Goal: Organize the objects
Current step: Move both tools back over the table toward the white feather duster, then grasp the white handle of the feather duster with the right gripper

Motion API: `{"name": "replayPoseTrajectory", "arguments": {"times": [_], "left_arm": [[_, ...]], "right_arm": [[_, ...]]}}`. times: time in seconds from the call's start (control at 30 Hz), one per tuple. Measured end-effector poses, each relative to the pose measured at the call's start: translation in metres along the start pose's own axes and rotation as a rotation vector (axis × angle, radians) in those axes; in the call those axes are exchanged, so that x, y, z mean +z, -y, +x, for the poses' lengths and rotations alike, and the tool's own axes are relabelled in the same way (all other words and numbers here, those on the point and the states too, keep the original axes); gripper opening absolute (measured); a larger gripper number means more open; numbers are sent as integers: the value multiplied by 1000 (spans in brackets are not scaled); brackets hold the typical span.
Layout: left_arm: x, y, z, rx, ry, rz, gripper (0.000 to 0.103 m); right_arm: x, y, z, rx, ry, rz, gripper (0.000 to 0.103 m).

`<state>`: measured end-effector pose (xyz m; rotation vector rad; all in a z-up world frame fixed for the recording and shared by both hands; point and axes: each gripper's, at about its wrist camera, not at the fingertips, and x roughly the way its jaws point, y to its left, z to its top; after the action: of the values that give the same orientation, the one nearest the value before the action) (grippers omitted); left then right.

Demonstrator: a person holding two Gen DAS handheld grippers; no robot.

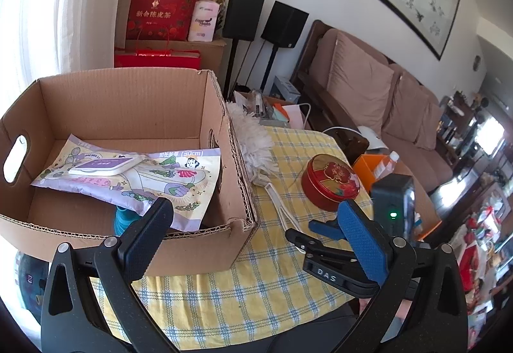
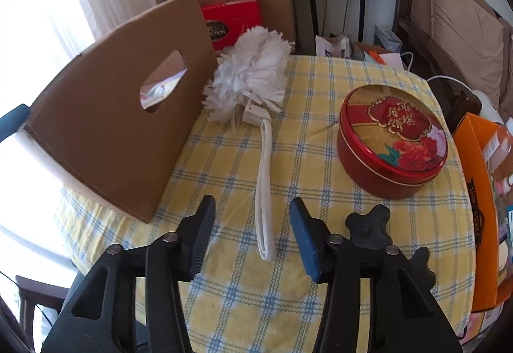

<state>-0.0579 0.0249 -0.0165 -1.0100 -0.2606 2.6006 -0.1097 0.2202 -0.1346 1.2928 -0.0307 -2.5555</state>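
An open cardboard box stands on the yellow checked tablecloth; it holds a purple printed packet with a flat white-and-purple pack on top. A white duster lies beside the box, its handle pointing toward me. A round red tin sits to the right. My left gripper is open and empty, over the box's near right corner. My right gripper is open, low over the table, its fingers on either side of the duster handle's end, apart from it. It also shows in the left wrist view.
An orange box with a bottle stands past the table's right edge. Red gift bags, speakers on stands and a brown sofa are behind the table. The table's near edge is close below.
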Motion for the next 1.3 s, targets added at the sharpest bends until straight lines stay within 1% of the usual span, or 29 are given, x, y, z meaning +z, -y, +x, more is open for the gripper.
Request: {"name": "replayPoseTrajectory", "arguments": {"times": [0.17, 0.23, 0.3, 0.33, 0.4, 0.47, 0.53, 0.6, 0.63, 0.67, 0.8, 0.87, 0.93, 1.0, 1.13, 1.2, 1.3], "left_arm": [[0, 1, 0, -9, 1, 0, 103], [0, 3, 0, -12, 1, 0, 103], [-1, 4, -1, -13, 5, 1, 103], [-1, 5, -2, -15, 6, 2, 103], [0, 6, -2, -18, 11, 2, 103], [-1, 8, -4, -21, 13, 8, 102], [-1, 12, -6, -14, 20, 19, 101], [-3, 18, -13, 19, 62, 52, 99], [-4, 21, -16, 23, 77, 67, 97], [-4, 22, -17, 15, 78, 70, 96], [-6, 31, -19, -31, 54, 69, 95], [-7, 36, -18, -58, 43, 69, 89], [-9, 41, -17, -87, 24, 64, 86], [-11, 46, -13, -131, -4, 54, 86], [-15, 56, 3, -225, -93, 3, 82], [-18, 61, 10, -233, -115, 0, 82], [-24, 69, 25, -267, -163, -8, 82]], "right_arm": [[0, 2, 19, -2, -37, -1, 32], [0, 1, 25, -5, -44, -6, 32], [-1, 1, 31, 1, -53, -11, 29], [-1, 0, 32, 2, -52, -12, 26], [-1, 1, 33, 2, -48, -14, 10], [0, 4, 32, 20, -51, 7, 6], [1, 4, 27, 26, -44, 13, 5], [2, 3, 20, 34, -38, 18, 5], [3, 4, 14, 54, -36, 33, 5], [4, 5, 10, 68, -34, 47, 5], [10, 12, -14, 104, -15, 86, 5], [11, 14, -29, 120, -1, 102, 5], [11, 16, -41, 130, 12, 112, 5], [10, 19, -52, 139, 25, 121, 5], [4, 22, -72, 149, 47, 132, 6], [0, 24, -79, 146, 57, 132, 6], [-18, 23, -92, 135, 67, 127, 6]]}}
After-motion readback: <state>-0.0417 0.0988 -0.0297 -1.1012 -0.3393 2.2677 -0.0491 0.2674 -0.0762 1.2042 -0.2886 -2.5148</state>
